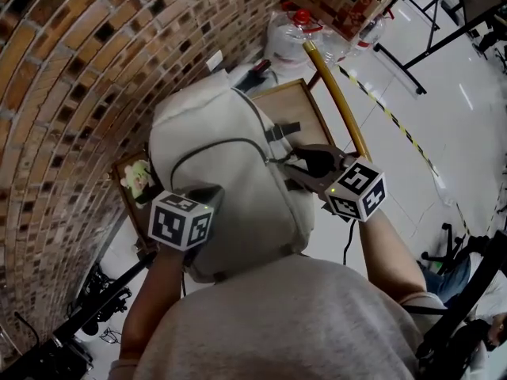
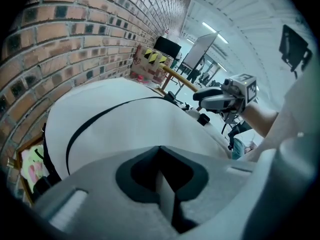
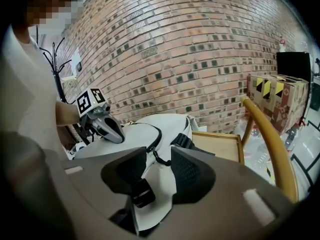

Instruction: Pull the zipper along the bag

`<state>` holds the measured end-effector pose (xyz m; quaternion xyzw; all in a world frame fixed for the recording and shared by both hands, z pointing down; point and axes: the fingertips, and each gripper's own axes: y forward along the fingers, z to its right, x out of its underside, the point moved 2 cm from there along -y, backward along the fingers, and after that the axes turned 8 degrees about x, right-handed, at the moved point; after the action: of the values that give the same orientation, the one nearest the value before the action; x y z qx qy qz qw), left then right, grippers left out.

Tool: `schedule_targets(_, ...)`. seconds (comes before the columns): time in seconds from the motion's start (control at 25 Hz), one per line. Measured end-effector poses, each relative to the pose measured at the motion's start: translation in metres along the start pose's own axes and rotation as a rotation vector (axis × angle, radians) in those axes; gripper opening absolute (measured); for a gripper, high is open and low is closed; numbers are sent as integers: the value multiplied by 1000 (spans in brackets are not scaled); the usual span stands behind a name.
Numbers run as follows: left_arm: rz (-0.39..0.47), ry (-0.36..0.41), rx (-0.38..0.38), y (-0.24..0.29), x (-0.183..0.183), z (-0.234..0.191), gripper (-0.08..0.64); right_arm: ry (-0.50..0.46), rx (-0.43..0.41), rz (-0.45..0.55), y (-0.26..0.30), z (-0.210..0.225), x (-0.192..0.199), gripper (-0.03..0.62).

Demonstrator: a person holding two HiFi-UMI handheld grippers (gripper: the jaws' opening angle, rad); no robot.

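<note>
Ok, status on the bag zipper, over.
Left gripper shut on backpack fabric. Right gripper open, jaws astride the zipper pull, not yet gripping. Zipper track unobstructed.

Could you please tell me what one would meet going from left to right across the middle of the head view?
brick wall → flower-printed item → left gripper → backpack → right gripper → black-and-yellow floor tape → white floor
</note>
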<state>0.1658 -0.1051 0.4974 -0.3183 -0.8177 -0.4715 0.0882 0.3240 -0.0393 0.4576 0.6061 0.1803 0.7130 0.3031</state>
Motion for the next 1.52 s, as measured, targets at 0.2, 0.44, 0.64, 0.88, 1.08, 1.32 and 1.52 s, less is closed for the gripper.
schedule_targets(0.2,-5,12,-8,3,1,2,0,-119,-2,-78,16,3,9,160)
schedule_targets(0.44,5,6,4,5,2,0,0,-196,-17,-160,36,2,18,146)
schedule_targets(0.64,11,3,13,5,4,1,0,-236,13,-182,37,4,18,54)
schedule_targets(0.88,26,12,7,6,4,1,0,-209,40,-153,38,7,6,41)
schedule_targets(1.08,35,8,17,6,4,2,0,-205,51,-141,43,10,-7,38)
schedule_targets(1.32,46,-5,38,5,3,1,0,-231,43,-154,57,15,-27,37)
schedule_targets(1.52,52,-15,46,6,3,0,0,-258,21,-182,75,19,-40,37)
